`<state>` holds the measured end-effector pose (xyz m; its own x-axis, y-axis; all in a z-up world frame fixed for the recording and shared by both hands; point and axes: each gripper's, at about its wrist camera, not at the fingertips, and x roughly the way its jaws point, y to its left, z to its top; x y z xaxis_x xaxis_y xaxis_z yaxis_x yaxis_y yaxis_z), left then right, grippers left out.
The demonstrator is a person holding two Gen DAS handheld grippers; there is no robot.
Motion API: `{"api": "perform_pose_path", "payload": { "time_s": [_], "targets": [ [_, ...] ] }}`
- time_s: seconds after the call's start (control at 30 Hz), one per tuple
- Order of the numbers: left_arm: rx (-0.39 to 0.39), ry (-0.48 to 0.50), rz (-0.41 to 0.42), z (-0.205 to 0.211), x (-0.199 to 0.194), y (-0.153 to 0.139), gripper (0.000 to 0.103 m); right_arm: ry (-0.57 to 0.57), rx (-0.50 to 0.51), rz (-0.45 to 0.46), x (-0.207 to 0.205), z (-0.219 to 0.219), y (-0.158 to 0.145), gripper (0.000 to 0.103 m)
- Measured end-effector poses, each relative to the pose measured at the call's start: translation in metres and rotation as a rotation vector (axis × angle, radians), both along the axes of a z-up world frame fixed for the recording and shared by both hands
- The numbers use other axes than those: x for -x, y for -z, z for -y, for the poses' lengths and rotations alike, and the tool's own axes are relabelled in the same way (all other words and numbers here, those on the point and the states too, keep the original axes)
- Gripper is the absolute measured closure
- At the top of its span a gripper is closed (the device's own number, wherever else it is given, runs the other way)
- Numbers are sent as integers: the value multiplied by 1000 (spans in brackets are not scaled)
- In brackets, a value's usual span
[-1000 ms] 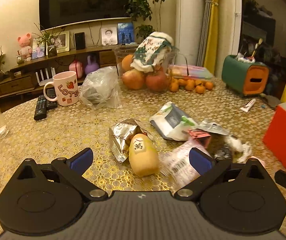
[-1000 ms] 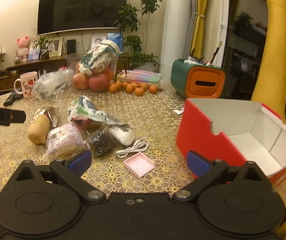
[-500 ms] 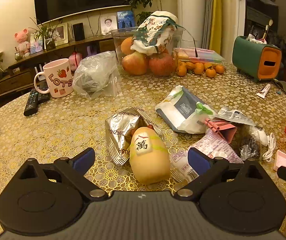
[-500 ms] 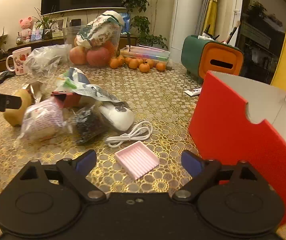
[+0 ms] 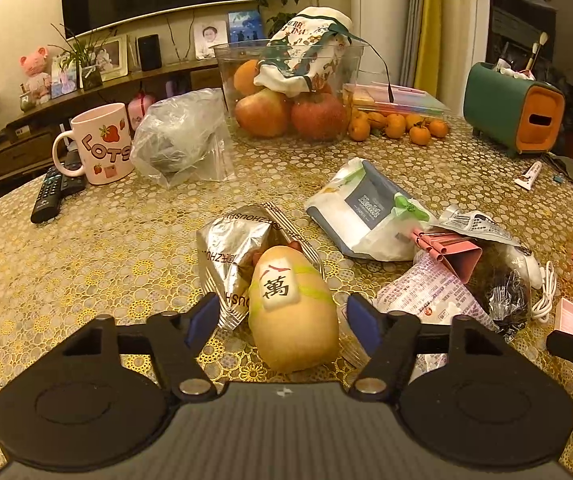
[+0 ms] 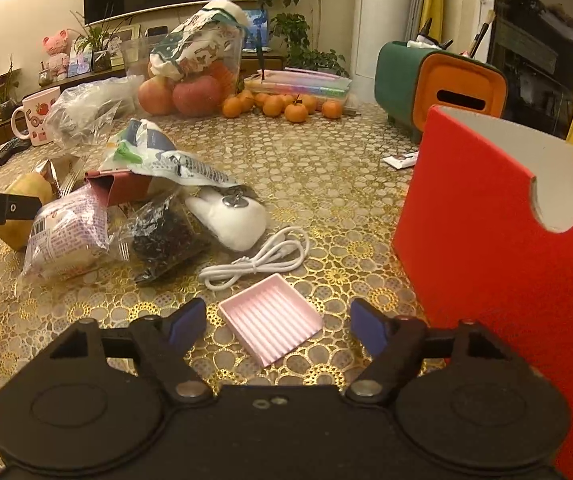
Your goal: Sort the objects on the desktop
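A yellow soft toy [image 5: 292, 320] with a mahjong-tile label lies on the gold-patterned table, leaning on a silver snack wrapper [image 5: 234, 248]. My left gripper [image 5: 282, 318] straddles the toy. Its jaws are closing, and a small gap still shows at each blue pad. My right gripper [image 6: 278, 326] straddles a flat pink ribbed tray [image 6: 270, 318]. Its jaws are closing too, with both pads clear of the tray. A red open box [image 6: 506, 260] stands just right of it. Beyond the tray lie a white cable [image 6: 262, 258], a white plush keychain [image 6: 230, 216] and a dark packet [image 6: 166, 236].
Toward the back are a pink mug [image 5: 102, 144], a remote [image 5: 52, 196], a clear plastic bag [image 5: 182, 140], a fruit bowl [image 5: 286, 92] and tangerines [image 5: 398, 126]. A green and orange holder [image 5: 514, 108] stands at the back right. A white pouch [image 5: 366, 216] lies mid-table.
Both grippers came forward and down toward the table. The left jaws narrowed around the yellow toy. The right jaws narrowed around the pink tray.
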<state>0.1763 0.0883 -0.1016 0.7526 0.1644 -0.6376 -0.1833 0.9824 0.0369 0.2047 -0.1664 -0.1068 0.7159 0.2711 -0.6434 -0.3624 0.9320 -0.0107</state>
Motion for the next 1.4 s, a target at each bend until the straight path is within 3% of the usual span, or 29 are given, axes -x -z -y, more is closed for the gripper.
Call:
{"api": "perform_pose_path", "payload": {
  "time_s": [0.23,0.37,0.67,0.97,1.4],
  "targets": [
    [12,13,-8,1,-2,1,55,-25,-13,-5,0,0,-1,39],
    [-1,15,-9,4,-2,2,56,-32,-8,0,2,-1,-2,48],
    [-8,15,5,7,8,-2,59,-21,-17,12,10,1,-6,48],
    [2,41,48,18,34,-26,60,-5,-62,35,29,11,-32,48],
    [49,228,104,89,76,-81,59,-3,-122,92,78,45,-94,48]
  ]
}}
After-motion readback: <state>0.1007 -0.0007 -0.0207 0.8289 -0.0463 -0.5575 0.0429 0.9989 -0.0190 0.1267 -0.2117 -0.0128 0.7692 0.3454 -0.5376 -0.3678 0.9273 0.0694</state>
